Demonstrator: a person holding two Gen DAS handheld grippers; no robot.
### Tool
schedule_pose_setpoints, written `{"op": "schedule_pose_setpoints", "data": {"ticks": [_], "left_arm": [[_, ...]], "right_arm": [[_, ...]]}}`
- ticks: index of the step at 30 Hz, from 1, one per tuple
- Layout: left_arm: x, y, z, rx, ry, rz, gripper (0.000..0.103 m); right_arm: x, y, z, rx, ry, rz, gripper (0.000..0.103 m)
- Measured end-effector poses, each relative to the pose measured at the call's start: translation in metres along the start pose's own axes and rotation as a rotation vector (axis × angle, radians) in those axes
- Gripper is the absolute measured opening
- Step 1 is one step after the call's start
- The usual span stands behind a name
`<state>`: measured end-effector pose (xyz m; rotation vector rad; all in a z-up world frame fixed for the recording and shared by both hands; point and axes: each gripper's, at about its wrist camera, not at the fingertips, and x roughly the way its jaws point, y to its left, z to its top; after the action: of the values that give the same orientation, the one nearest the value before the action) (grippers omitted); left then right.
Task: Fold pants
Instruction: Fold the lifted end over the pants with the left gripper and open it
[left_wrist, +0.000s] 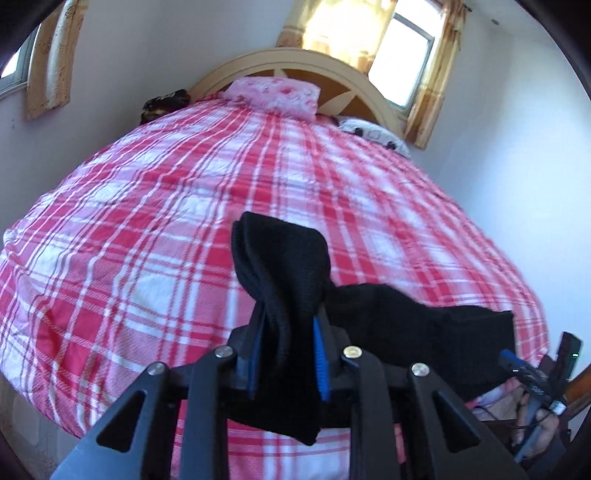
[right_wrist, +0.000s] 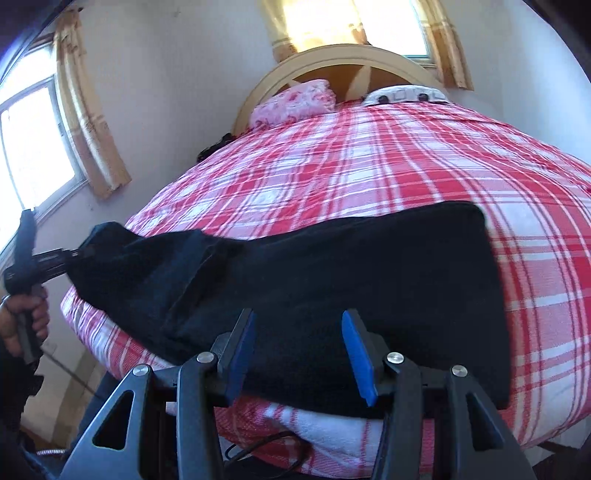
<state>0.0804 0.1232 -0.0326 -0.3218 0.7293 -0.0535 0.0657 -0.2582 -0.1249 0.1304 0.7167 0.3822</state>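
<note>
Two grippers: you hold one in each hand, both at the near edge of the bed.
Left gripper (left_wrist: 286, 354): its blue pads are clamped on a bunched end of the black pants (left_wrist: 284, 266) — that end is lifted off the blanket.
Right gripper (right_wrist: 297, 354): jaws apart, gripping nothing, poised over the pants (right_wrist: 332, 266).
Pants: mostly spread across the red plaid blanket (right_wrist: 406, 166) — near the foot.
Pillows: pink pillow (left_wrist: 275, 96) by the headboard (left_wrist: 295, 61).

Open plaid bedspread (right_wrist: 424, 166) beyond black pants (right_wrist: 332, 266); pillows (right_wrist: 295, 101) at headboard.
</note>
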Motion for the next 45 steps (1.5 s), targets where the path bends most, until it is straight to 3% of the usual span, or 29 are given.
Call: {"op": "schedule_pose_setpoints", "data": {"ticks": [8, 17, 26, 34, 37, 40, 42, 45], "left_arm": [[-0.023, -0.079, 0.014, 0.055, -0.047, -0.174, 0.024], [0.000, -0.180, 0.015, 0.183, 0.009, -0.319, 0.024], [0.042, -0.251, -0.001, 0.252, 0.097, -0.374, 0.024], [0.087, -0.309, -0.045, 0.442, 0.134, -0.286, 0.025], [0.095, -0.326, -0.064, 0.498, 0.166, -0.271, 0.040], [0.086, -0.336, -0.074, 0.524, 0.155, -0.316, 0.053], [0.071, -0.339, -0.075, 0.526, 0.106, -0.335, 0.074], [0.048, -0.327, -0.070, 0.504, 0.020, -0.373, 0.077]], "right_arm": [[-0.014, -0.029, 0.014, 0.071, -0.038, -0.058, 0.050], [-0.024, -0.054, 0.022, 0.131, -0.064, -0.111, 0.050], [-0.035, -0.093, 0.025, 0.234, -0.096, -0.178, 0.050], [-0.047, -0.129, 0.024, 0.337, -0.111, -0.219, 0.050], [-0.048, -0.137, 0.025, 0.357, -0.114, -0.221, 0.050], [-0.047, -0.142, 0.024, 0.368, -0.110, -0.220, 0.050], [-0.047, -0.145, 0.024, 0.372, -0.109, -0.219, 0.050], [-0.049, -0.147, 0.025, 0.375, -0.116, -0.218, 0.050]]}}
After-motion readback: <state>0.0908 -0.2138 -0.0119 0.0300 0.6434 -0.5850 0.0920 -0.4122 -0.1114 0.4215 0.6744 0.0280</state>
